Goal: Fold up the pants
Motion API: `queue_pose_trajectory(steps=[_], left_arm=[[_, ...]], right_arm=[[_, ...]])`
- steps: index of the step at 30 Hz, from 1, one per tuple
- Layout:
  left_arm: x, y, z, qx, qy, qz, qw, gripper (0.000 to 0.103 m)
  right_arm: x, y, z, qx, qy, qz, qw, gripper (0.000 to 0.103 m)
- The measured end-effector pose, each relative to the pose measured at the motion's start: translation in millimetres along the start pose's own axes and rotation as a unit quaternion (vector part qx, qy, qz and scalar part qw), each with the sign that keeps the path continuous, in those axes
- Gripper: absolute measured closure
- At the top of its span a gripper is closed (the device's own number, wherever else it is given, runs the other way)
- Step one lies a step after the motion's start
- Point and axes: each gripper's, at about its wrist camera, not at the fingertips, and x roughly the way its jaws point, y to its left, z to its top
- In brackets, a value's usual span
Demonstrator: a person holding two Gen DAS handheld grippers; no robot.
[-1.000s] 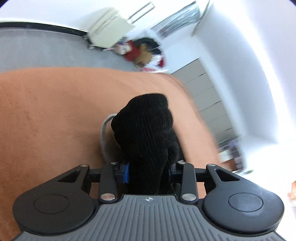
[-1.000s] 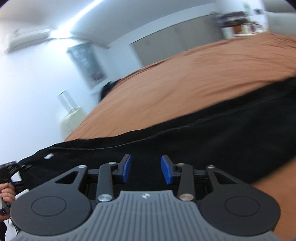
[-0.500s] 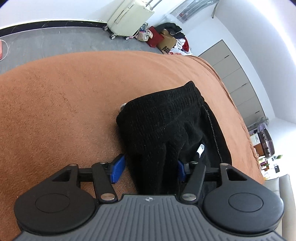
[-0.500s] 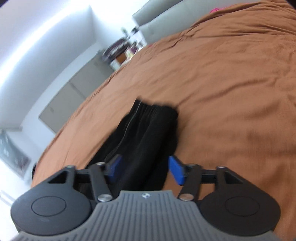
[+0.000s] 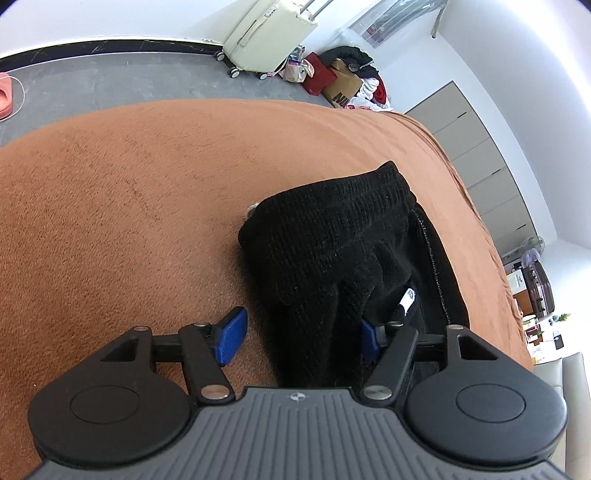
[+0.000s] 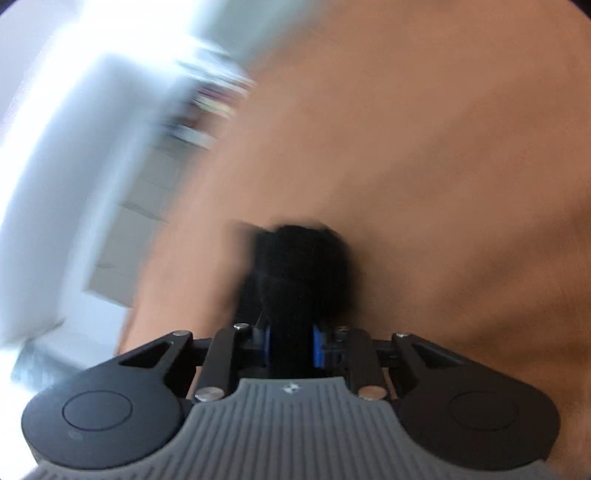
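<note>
The black knit pants (image 5: 332, 251) lie bunched on the orange-brown bed cover (image 5: 129, 206); a ribbed band faces away and a white label shows near the right finger. My left gripper (image 5: 299, 338) is open, its blue pads (image 5: 231, 336) standing either side of the fabric. In the blurred right wrist view, my right gripper (image 6: 290, 345) is shut on a fold of the black pants (image 6: 299, 269), held over the bed cover (image 6: 443, 184).
Beyond the bed's far edge is grey floor (image 5: 110, 70) with a cream suitcase (image 5: 269, 33), bags and a cardboard box (image 5: 343, 85). Grey wardrobe doors (image 5: 476, 147) line the right wall. A pink slipper (image 5: 5, 94) lies at far left.
My left gripper opened and let go of the pants, which now rest on the bed. My right gripper closed on the fabric and is moving fast; its view is blurred.
</note>
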Motion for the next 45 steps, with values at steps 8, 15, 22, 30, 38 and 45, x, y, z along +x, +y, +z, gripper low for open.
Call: queue_pose_trajectory(steps=[8, 15, 22, 30, 38, 45], left_arm=[[0.9, 2.4, 2.0, 0.003, 0.006, -0.004, 1.0, 0.027], [3.0, 3.9, 2.0, 0.0, 0.005, -0.004, 1.0, 0.024], [1.8, 1.3, 1.4, 0.002, 0.008, 0.0, 1.0, 0.024], [2.9, -1.1, 0.8, 0.002, 0.006, 0.002, 1.0, 0.023], [4.0, 1.3, 1.3, 0.004, 0.009, -0.001, 1.0, 0.022], [3.0, -2.2, -0.2, -0.001, 0.005, 0.006, 1.0, 0.022]], right_arm=[[10.1, 3.3, -22.0, -0.128, -0.01, -0.158, 0.979, 0.062], [-15.8, -19.8, -19.4, -0.083, -0.043, -0.064, 0.994, 0.063], [-2.6, -10.6, -10.2, -0.087, -0.03, -0.04, 0.995, 0.089], [-0.2, 1.2, 7.2, -0.047, -0.041, 0.006, 0.998, 0.056], [-3.7, -70.2, -0.2, 0.077, -0.032, -0.043, 0.996, 0.088], [37.7, -52.8, -4.6, 0.07, 0.055, -0.013, 0.996, 0.08]])
